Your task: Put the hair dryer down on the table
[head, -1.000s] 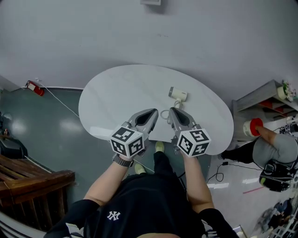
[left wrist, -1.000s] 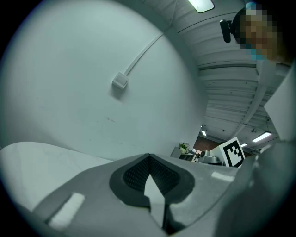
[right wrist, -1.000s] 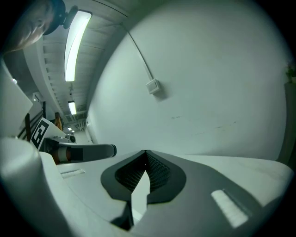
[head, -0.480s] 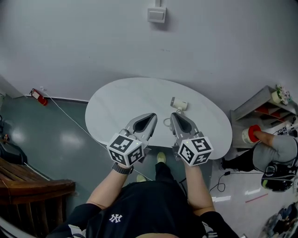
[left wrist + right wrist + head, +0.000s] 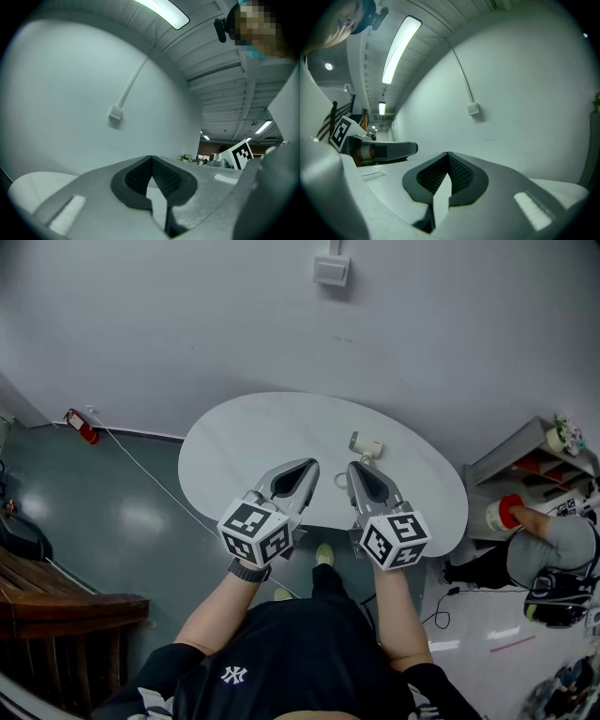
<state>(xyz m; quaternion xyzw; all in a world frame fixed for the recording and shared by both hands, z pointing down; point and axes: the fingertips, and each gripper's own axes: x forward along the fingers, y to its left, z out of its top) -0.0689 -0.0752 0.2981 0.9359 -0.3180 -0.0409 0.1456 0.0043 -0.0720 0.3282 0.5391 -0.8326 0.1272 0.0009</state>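
Observation:
A small white hair dryer (image 5: 366,445) lies on the oval white table (image 5: 244,442), right of its middle, and its cord (image 5: 338,480) curls toward the near edge. Neither gripper touches it. My left gripper (image 5: 309,466) hovers over the near edge with its jaws shut and nothing between them; in its own view the tips (image 5: 151,158) meet against the wall. My right gripper (image 5: 354,468) hangs just short of the dryer, also shut and holding nothing (image 5: 448,154). The dryer shows in neither gripper view.
A wall box (image 5: 331,270) is mounted above the table. A red fire extinguisher (image 5: 81,425) and a floor cable are at the left, with a wooden bench (image 5: 56,601) at the lower left. At the right are shelves (image 5: 525,463) and a crouching person (image 5: 555,545).
The head view has tilted up, bringing the wall box into sight. Both grippers stay shut side by side over the near edge. The hair dryer has not moved on the table.

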